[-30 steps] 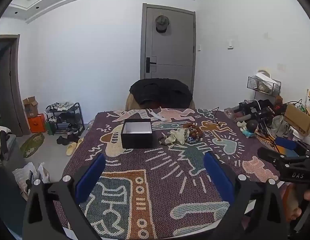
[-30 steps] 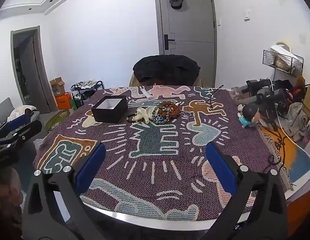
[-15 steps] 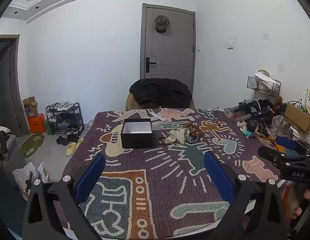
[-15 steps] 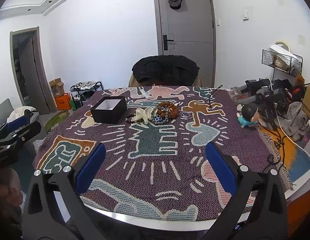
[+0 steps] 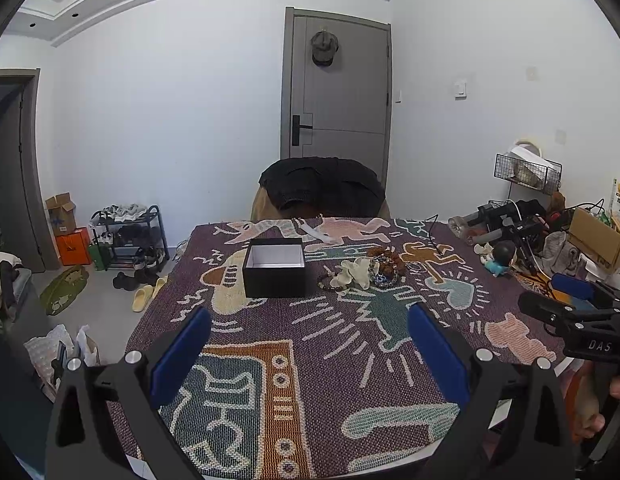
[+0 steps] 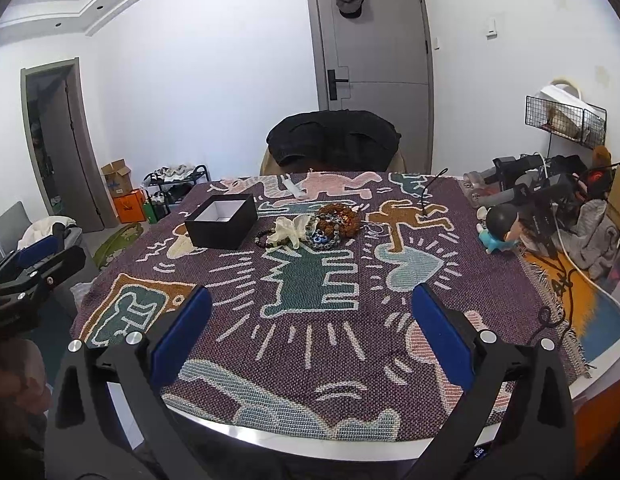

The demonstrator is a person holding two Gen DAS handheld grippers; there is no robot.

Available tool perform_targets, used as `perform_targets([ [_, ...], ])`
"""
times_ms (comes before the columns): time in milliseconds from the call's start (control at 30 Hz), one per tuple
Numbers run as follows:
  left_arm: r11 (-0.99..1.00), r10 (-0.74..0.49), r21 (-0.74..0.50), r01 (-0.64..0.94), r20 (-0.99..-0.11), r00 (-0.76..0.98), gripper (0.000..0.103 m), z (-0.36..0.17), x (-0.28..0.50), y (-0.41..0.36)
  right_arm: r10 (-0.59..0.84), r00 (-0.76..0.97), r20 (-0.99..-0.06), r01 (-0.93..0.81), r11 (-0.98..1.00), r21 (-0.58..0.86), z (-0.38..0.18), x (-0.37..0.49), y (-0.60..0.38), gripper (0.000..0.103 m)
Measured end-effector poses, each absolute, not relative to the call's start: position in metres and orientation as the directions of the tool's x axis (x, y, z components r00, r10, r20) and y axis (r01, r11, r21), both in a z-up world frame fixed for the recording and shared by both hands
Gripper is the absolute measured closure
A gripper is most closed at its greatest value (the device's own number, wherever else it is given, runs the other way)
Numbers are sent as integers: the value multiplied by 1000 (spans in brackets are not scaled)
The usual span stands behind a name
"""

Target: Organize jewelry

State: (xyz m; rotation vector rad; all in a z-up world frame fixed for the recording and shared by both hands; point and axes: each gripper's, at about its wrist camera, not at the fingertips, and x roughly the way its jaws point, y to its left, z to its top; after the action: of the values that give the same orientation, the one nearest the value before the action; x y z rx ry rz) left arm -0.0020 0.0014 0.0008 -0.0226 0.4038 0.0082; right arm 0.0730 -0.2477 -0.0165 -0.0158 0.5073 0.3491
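A black open box (image 5: 274,267) with a white inside sits on the patterned blanket (image 5: 310,352), also seen as the box (image 6: 221,226) in the right wrist view. Just right of it lies a heap of jewelry (image 5: 366,272): cream piece, dark bead bracelet, brown beads and a blue piece, the jewelry heap (image 6: 314,226). My left gripper (image 5: 310,324) hangs open over the near part of the table, well short of the box. My right gripper (image 6: 310,312) is open too, near the front edge, with nothing between its fingers.
A chair draped with a black jacket (image 5: 324,188) stands behind the table. Cables, tools and a small blue figurine (image 6: 500,228) crowd the right side. A shoe rack (image 5: 127,236) and boxes stand on the floor at left. The other gripper (image 5: 578,320) shows at far right.
The right wrist view has crept slightly closer to the table. The left gripper has barely moved. Both stay open.
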Motion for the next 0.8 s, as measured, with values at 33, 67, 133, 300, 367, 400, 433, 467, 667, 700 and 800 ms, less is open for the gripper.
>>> perform_targets([
  [33,1000,3,-21,-13,-393,920,8,1,-2,2,324,817,-477,-332,941,71,-17,73,-247,4],
  [67,1000,3,-23,-13,-393,920,8,0,-3,3,327,816,-477,-334,940,74,-16,73,-248,4],
  [133,1000,5,-23,-15,-394,919,8,0,-3,3,327,816,-476,-334,940,74,-16,73,-247,4],
  [300,1000,6,-22,-16,-393,919,8,0,-2,4,333,813,-478,-339,938,77,-17,71,-247,4],
  [367,1000,6,-25,-17,-393,919,8,0,-1,5,334,815,-474,-341,937,75,-16,70,-247,4],
  [400,1000,4,-27,-16,-394,919,8,0,-1,5,335,815,-473,-342,937,75,-15,70,-247,4],
  [433,1000,4,-27,-16,-394,919,8,0,-1,5,336,815,-472,-342,937,75,-15,70,-247,4],
  [467,1000,5,-26,-16,-394,919,8,0,-1,5,336,816,-471,-342,937,75,-14,70,-247,4],
  [667,1000,4,-27,-16,-394,919,8,0,0,6,333,816,-472,-339,938,75,-15,70,-246,4],
  [700,999,3,-28,-15,-394,919,8,0,0,6,333,816,-473,-339,938,76,-15,70,-246,4],
  [800,1000,1,-28,-13,-395,918,8,0,0,5,333,816,-473,-339,938,75,-15,70,-245,4],
])
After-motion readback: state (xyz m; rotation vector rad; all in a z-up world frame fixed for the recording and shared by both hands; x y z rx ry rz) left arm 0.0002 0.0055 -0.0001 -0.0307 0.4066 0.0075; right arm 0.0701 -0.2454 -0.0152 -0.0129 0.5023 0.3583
